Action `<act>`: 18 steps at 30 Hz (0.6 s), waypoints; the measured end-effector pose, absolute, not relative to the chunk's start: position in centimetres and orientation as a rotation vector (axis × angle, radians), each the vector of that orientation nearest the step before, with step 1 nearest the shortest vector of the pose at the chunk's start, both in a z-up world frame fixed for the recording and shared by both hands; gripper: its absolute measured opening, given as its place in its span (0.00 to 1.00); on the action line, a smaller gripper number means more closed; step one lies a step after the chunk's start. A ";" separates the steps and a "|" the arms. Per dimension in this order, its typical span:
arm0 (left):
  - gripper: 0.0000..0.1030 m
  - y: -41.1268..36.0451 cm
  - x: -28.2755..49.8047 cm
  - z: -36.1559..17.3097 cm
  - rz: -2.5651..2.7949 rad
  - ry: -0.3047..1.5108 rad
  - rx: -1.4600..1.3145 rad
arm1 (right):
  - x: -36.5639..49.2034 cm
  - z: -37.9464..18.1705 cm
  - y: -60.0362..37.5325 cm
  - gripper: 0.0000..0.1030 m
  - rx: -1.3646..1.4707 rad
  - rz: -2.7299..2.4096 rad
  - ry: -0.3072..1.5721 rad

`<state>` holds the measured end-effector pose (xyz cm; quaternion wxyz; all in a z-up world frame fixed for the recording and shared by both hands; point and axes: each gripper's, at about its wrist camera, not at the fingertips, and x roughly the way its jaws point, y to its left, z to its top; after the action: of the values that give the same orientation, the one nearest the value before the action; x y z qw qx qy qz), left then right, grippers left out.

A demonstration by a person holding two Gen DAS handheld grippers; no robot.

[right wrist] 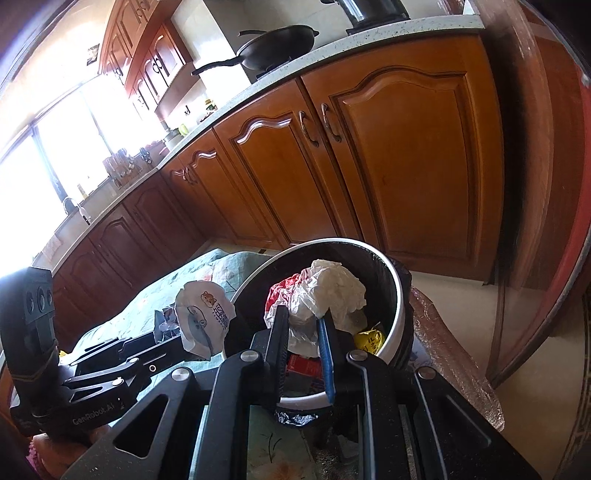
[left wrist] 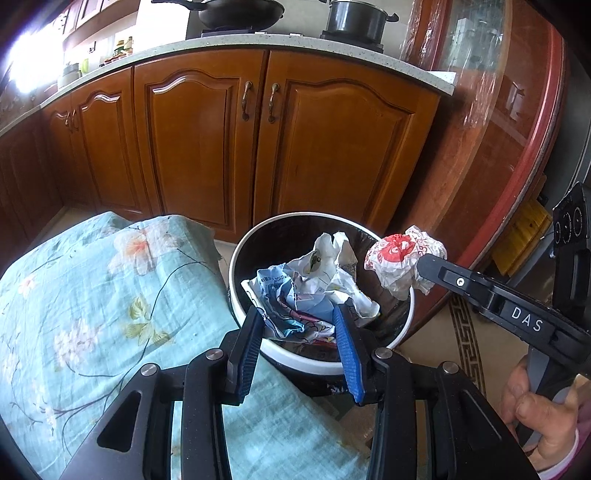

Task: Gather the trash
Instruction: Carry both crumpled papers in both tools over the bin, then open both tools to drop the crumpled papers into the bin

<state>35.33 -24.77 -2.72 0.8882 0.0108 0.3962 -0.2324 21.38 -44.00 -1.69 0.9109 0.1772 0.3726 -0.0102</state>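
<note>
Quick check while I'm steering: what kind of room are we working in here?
Almost certainly a home kitchen: a wok and a pot sit on a hob, above wooden base cabinets. In the right wrist view, a sink tap stands by a bright window.

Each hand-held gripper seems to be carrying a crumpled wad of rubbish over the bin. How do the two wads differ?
The left wad is blue and white with cartoon pictures; the right wad is white with red print. The left wad looks larger and looser, the right wad balled tighter. Both are crumpled wrappers pinched over the black bin.

Crumpled wrappers (left wrist: 314,280) hide the bin (left wrist: 236,258) bottom.
</note>
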 end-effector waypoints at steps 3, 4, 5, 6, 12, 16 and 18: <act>0.37 -25.3 36.0 -2.9 -0.478 0.827 0.026 | 21.9 -1.6 -44.2 0.15 0.357 -0.024 0.769; 0.37 -25.5 36.3 -2.9 -0.476 0.827 0.028 | 22.1 -1.5 -44.2 0.15 0.352 -0.026 0.768; 0.37 -25.7 36.5 -3.0 -0.473 0.827 0.032 | 22.3 -1.5 -44.2 0.15 0.347 -0.028 0.768; 0.37 -25.8 36.7 -3.1 -0.471 0.829 0.034 | 22.5 -1.5 -44.2 0.16 0.342 -0.029 0.770; 0.38 -26.8 37.9 -3.6 -0.463 0.848 0.048 | 23.9 -1.9 -44.2 0.16 0.311 -0.036 0.803; 0.38 -27.3 38.9 -4.1 -0.458 0.874 0.044 | 24.5 -2.6 -44.3 0.16 0.299 -0.045 0.829; 0.38 -27.5 39.3 -4.2 -0.452 0.878 0.048 | 24.8 -2.9 -44.5 0.16 0.297 -0.048 0.838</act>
<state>39.31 -27.49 -4.22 0.8801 0.0229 0.4215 -0.2171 24.78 -44.45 -2.92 0.9026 0.1438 0.4052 -0.0231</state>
